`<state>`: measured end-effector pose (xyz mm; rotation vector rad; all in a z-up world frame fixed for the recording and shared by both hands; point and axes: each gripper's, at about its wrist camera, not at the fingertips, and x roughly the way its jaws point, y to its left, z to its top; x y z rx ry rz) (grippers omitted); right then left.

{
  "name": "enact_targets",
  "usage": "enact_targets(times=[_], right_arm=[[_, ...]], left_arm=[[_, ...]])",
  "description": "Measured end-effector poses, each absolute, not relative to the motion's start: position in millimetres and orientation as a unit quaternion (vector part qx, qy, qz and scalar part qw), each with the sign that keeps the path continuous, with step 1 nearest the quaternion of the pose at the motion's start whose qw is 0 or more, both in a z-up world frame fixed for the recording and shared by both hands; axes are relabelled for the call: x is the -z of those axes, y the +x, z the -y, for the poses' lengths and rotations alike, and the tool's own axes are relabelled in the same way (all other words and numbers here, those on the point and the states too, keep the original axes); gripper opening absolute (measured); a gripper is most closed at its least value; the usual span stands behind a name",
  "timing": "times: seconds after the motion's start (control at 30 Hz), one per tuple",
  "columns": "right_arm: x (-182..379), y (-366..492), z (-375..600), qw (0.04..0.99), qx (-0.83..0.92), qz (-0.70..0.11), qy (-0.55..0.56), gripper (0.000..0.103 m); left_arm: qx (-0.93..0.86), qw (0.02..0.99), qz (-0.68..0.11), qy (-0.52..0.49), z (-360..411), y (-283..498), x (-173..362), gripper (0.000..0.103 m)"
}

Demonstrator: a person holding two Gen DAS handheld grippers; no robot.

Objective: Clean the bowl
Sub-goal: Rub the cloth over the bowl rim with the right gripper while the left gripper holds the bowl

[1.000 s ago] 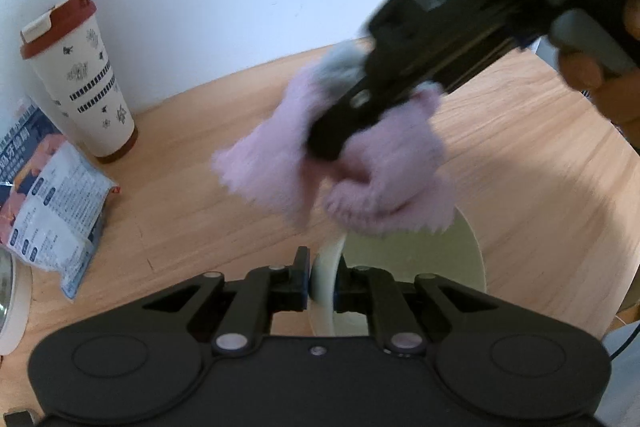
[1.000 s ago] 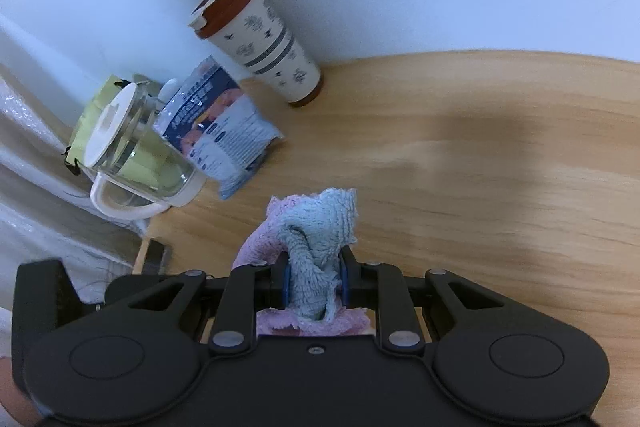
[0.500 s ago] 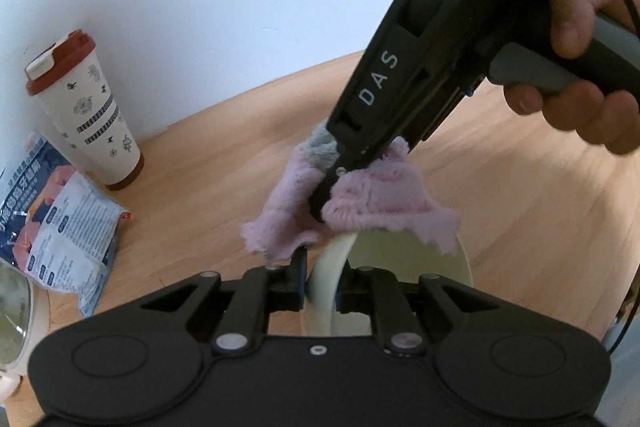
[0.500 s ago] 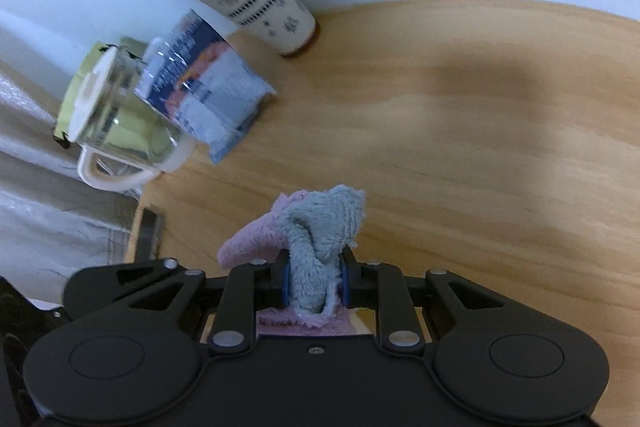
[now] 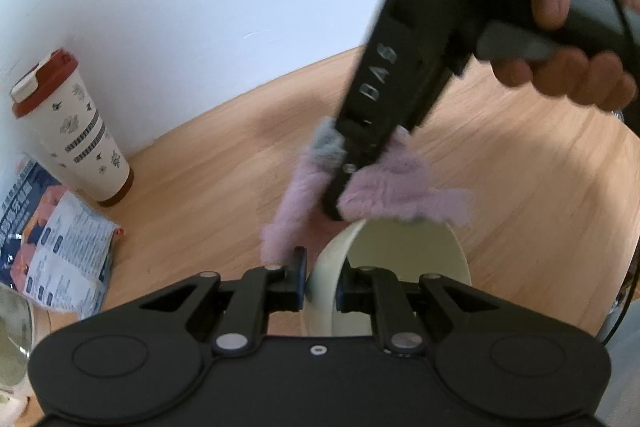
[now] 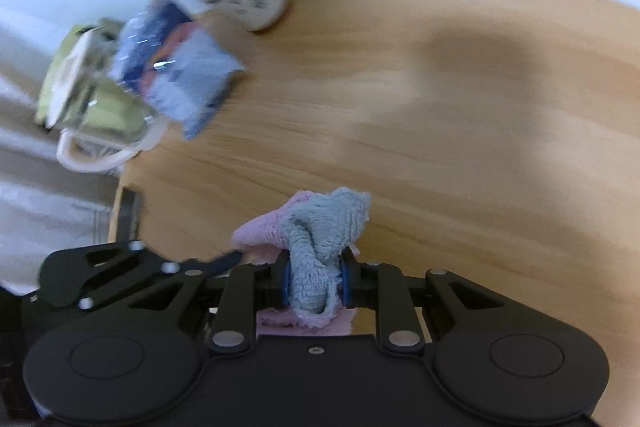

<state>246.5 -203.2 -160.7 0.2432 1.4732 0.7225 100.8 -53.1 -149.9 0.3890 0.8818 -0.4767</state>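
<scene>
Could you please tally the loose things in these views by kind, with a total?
Bowl: 1
Cloth: 1
Cup: 1
Packet: 1
Jug: 1
Total: 5

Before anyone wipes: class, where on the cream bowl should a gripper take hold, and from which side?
Grip the bowl by its thin rim wall, coming from above with one finger inside, one outside. The left gripper already pinches it so, leaving the open hollow free for the cloth.
</scene>
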Motion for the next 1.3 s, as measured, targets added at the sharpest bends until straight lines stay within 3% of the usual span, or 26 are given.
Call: enact_targets(times=[0.23,0.7,1.07,1.3], right_arm=[[132,242,176,0.68,-0.363,-0.631,0.089,0.024],[185,257,200,0.655,-0.284,-0.692,0.106,0.024],[156,248,178,0.675,-0.305,-0.656,0.146,0.024],[162,240,206,0.674,-0.276,-0.662,0.179,0.024]], left_arm=[[0.224,0.865,-0.414,0.177,53,103,147,0.012],[0.245,0.863,-0.399,0.187,57,90,142,0.012],[0.223,0.873,-0.416,0.121,44,102,137,0.012],[0.221,0.876,-0.405,0.142,44,97,139,0.014]])
